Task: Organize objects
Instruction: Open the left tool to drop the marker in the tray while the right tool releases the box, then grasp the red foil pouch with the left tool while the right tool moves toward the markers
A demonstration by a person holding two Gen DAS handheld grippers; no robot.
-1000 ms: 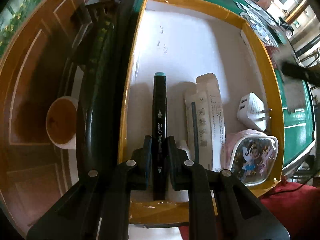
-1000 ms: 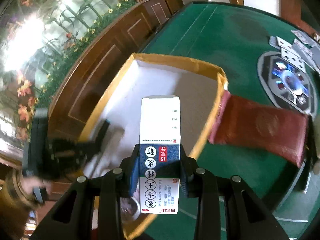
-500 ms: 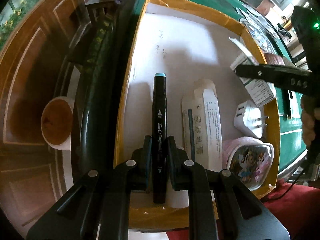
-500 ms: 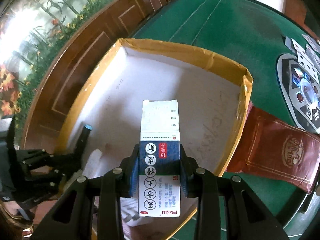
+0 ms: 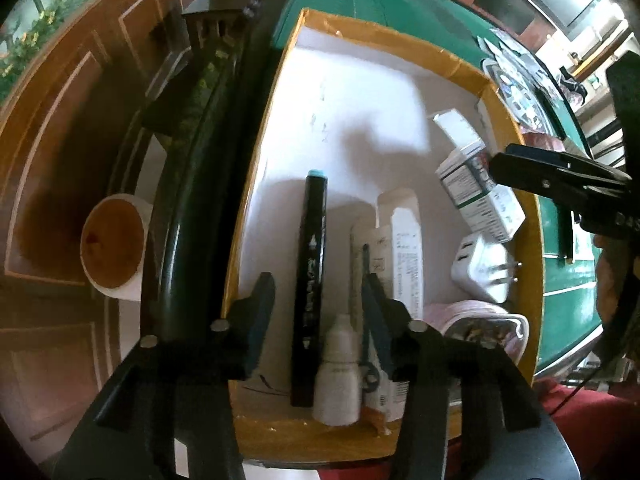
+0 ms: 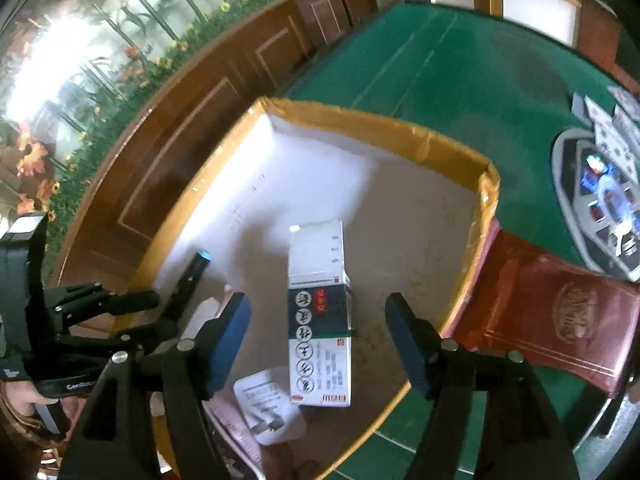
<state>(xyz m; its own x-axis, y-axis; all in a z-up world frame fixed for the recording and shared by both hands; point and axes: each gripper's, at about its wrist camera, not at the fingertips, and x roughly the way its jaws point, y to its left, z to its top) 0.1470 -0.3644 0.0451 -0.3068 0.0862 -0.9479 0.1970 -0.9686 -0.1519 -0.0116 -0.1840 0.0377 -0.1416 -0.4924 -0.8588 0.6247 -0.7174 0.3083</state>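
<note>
The black marker [image 5: 310, 280] lies flat in the cardboard box [image 5: 384, 36], long way near to far, blue tip far. The left gripper [image 5: 318, 308] has just opened around it. The right gripper [image 6: 318, 336] has just let go of the medicine box [image 6: 320, 320].

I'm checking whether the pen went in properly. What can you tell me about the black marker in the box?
The black marker is a long, slim pen that looks like plastic, with a teal end cap at its far end and white print along the barrel. It lies flat on the white floor of the yellow-rimmed box, near the left wall. A small white dropper bottle sits right beside its near end. The left claw has just opened; its pads stand clear on both sides.
</note>
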